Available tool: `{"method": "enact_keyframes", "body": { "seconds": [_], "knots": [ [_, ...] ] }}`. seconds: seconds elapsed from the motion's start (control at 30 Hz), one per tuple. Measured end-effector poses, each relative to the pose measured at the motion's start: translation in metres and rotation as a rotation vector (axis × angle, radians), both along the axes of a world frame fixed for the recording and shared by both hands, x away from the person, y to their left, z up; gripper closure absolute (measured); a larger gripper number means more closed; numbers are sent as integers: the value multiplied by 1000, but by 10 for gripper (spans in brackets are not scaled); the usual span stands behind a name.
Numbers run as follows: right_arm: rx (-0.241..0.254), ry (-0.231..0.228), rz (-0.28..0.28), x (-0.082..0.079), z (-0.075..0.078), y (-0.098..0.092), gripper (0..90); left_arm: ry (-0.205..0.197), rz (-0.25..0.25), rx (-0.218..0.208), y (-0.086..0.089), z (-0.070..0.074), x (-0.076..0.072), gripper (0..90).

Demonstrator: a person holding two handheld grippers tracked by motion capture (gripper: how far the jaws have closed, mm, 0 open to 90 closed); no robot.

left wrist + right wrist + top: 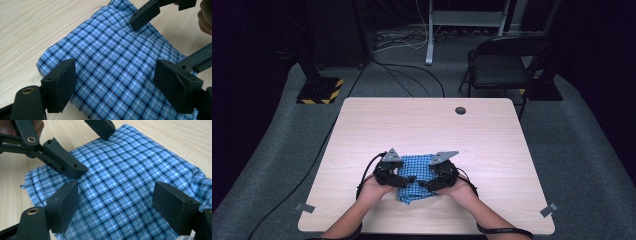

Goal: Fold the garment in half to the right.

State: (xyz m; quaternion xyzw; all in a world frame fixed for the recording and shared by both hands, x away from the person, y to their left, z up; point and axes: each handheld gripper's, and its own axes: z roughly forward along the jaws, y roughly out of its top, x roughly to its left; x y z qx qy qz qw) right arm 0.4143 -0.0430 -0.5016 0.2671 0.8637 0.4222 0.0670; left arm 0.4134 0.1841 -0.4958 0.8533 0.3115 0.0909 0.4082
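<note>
Now, what I see from my seat:
Left gripper [408, 179]: jaws apart, nothing pinched — poised over the cloth's left half.
Cloth [416, 172]: blue checked, folded, flat on the table [492, 140] near the front edge, between my two hands.
Right gripper [424, 184]: jaws spread wide too, gripping nothing — over the cloth's right half, tips close to the left gripper's.
</note>
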Motion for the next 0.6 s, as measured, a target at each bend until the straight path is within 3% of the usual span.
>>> {"method": "enact_keyframes", "body": {
  "seconds": [0.43,0.6],
  "knots": [
    [-30,13,-2,0,-9,-3,200,-2,-16,29,-8,-7,-1,179],
    [-33,4,1,-4,-1,-9,204,-10,-13,15,-3,1,-3,179]
  ]
}}
